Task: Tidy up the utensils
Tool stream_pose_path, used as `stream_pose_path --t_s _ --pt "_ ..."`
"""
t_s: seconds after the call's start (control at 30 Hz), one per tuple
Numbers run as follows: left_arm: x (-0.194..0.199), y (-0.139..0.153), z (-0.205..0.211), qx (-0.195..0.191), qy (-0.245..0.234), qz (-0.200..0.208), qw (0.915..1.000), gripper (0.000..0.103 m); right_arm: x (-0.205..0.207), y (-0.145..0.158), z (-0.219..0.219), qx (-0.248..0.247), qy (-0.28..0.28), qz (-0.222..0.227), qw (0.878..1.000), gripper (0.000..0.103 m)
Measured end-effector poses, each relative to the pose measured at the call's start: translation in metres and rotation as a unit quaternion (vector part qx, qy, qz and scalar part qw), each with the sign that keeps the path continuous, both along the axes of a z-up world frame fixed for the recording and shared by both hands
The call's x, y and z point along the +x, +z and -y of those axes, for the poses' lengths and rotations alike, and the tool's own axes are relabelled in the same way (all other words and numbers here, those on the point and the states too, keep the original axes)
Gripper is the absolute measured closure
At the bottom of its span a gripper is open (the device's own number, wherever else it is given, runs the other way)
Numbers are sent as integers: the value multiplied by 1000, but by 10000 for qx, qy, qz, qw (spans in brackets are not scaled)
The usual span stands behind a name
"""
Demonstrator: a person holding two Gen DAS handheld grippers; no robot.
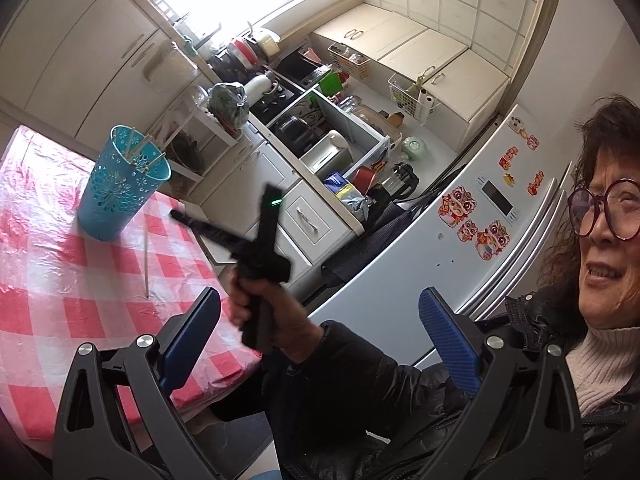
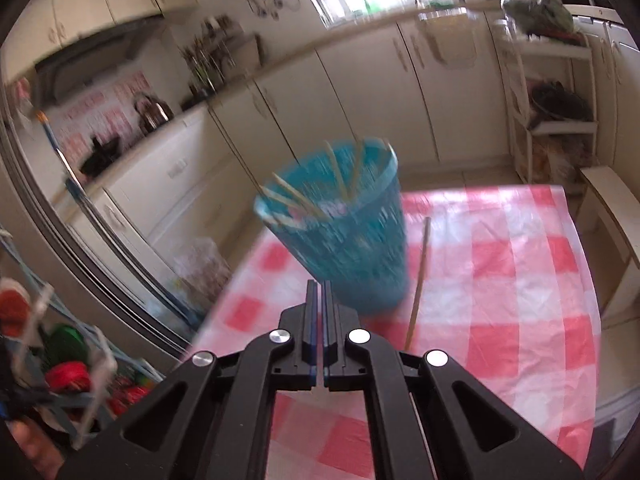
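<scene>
Looking along the left gripper (image 1: 320, 332), its blue pads stood wide apart with nothing between them; the person's hand (image 1: 272, 312) and the black right tool blocked the middle, while one blue holder (image 1: 120, 188) with several chopsticks (image 1: 146, 152) stood on the checked table (image 1: 60, 280) beside one loose chopstick (image 1: 147, 264). From the right gripper (image 2: 319, 292), the pads were a sliver apart and empty, just short of that blurred holder (image 2: 340, 240), where about five sticks (image 2: 300, 200) showed, with the single loose one (image 2: 418, 280) lying to its right.
</scene>
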State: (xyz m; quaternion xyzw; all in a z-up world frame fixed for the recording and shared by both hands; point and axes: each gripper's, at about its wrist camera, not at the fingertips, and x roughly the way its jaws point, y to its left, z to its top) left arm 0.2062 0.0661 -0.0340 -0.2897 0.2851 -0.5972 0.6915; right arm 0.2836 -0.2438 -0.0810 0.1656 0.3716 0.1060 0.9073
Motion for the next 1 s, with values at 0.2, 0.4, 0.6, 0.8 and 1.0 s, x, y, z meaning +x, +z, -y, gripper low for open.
stream_pose_path --t_s 0.2,0.4,0.6,0.8,1.0 --pt "-16 25 -13 -36 55 211 9998 8 19 -45 23 -537 -815 -592 9935 62" --pt "-65 86 -34 106 167 951 9953 8 58 -87 14 -964 -777 -1195 9851 62" --pt "-127 137 -81 210 480 1628 9853 8 51 -101 -17 -1757 -516 -1292 9746 89" --pt "-159 171 -132 -28 928 1982 9758 8 15 -93 -19 -1636 -362 -1398 9759 96" --pt "-181 193 -151 -93 931 2358 9673 8 -29 -93 -21 -1414 -274 -1363 9801 97"
